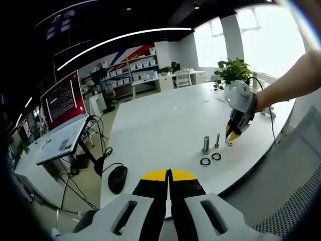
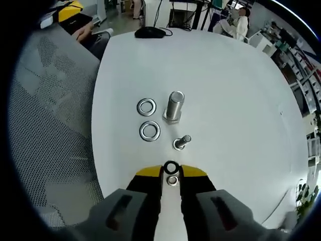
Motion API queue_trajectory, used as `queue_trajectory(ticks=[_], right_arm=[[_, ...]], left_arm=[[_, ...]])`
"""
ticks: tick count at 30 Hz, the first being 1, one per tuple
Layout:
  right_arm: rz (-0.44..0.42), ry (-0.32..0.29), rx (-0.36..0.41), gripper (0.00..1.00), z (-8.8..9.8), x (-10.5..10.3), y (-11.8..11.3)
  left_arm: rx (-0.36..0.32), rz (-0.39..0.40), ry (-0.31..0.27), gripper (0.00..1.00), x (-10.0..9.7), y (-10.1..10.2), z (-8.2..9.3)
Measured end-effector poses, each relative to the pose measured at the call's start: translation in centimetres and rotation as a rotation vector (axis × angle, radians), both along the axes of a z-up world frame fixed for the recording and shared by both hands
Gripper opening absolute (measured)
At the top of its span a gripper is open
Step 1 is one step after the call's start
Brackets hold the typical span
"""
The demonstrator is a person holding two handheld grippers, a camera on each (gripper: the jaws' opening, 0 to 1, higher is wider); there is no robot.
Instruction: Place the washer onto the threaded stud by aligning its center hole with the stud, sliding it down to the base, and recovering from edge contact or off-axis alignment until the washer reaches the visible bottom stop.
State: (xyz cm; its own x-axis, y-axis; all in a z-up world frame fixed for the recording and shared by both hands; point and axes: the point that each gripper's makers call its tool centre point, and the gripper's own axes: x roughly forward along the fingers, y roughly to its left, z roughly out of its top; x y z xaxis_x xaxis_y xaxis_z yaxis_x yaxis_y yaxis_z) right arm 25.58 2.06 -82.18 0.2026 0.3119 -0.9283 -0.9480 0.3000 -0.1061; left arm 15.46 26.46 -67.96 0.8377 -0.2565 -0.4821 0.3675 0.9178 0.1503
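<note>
Right gripper (image 2: 171, 170) jaws pinch a small dark washer (image 2: 171, 167) at their tips, just above the white desk (image 2: 225, 90). Just beyond stands the thin stud (image 2: 182, 142), then two loose washers (image 2: 150, 131) beside a thicker bolt (image 2: 174, 107). Mouse (image 2: 149, 32) at far edge. Left gripper (image 1: 169, 176) jaws clenched together, nothing between them.

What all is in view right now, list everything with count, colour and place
washers: two, silver, flat on table left of large stud
held washer: one, dark, at right gripper's tips
large stud: one, silver, upright mid-table
small stud: one, silver, nearer the right gripper
mouse: one, black, table's edge
table: one, white
potted plant: one, green, far table end
laptop: one, red screen, side desk
left gripper: black-yellow, shut
right gripper: black-yellow, holding washer
</note>
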Motion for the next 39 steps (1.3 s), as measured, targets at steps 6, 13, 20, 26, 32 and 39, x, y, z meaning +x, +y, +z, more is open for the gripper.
queue_trajectory(ticks=[6,13,20,26,32,39], right_arm=[[-0.005,-0.023,0.021,0.14,1.3,0.7,0.5],[-0.008,-0.046,0.048,0.14,2.5,1.5,1.4],[-0.006,-0.048,0.053,0.14,2.6,2.2,2.1],[0.021,-0.03,0.031,0.14,2.2,2.2,2.6],[0.035,0.011,0.012,0.14,1.7,2.4,2.7],[0.052,0.024,-0.015,0.14,1.2,2.6,2.6]], left_arm=[[-0.001,0.0,-0.002,0.0,0.0,0.0,0.0],[-0.001,0.001,-0.003,0.0,0.0,0.0,0.1],[-0.001,0.003,-0.003,0.0,0.0,0.0,0.1],[-0.001,0.004,-0.002,0.0,0.1,0.1,0.1],[-0.003,0.006,-0.004,0.0,0.1,0.1,0.1],[-0.004,0.006,-0.005,0.0,0.1,0.1,0.1]])
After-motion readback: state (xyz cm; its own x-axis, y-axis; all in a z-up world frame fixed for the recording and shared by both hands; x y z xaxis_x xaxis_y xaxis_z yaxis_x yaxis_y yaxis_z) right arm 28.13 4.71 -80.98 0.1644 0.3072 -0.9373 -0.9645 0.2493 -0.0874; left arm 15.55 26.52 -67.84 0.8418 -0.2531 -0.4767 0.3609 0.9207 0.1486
